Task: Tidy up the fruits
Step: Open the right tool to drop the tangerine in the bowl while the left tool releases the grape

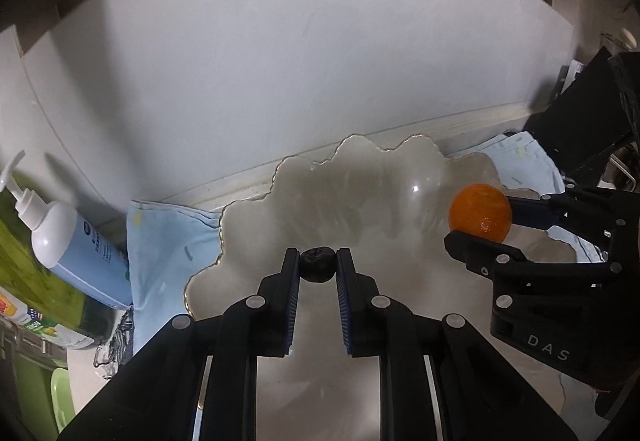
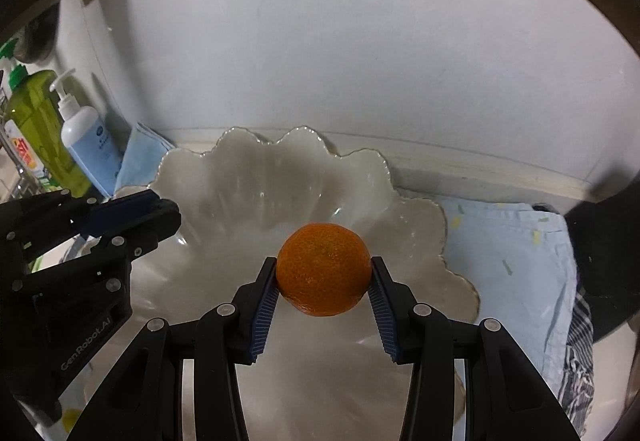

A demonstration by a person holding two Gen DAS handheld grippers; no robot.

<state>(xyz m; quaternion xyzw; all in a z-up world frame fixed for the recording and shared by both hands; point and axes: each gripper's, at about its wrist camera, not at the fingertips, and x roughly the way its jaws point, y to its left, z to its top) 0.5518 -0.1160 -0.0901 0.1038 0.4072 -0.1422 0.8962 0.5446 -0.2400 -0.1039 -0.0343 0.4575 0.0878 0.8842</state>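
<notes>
A white scalloped bowl with a thin gold rim sits on a light blue cloth; it also shows in the right wrist view. My left gripper is shut on a small dark wrinkled fruit and holds it over the bowl's near side. My right gripper is shut on an orange mandarin above the bowl; in the left wrist view the mandarin hangs over the bowl's right side. The left gripper shows at the left of the right wrist view.
A white and blue pump bottle and a green bottle stand at the left by the white wall. A striped cloth lies at the right. A dark object stands at the far right.
</notes>
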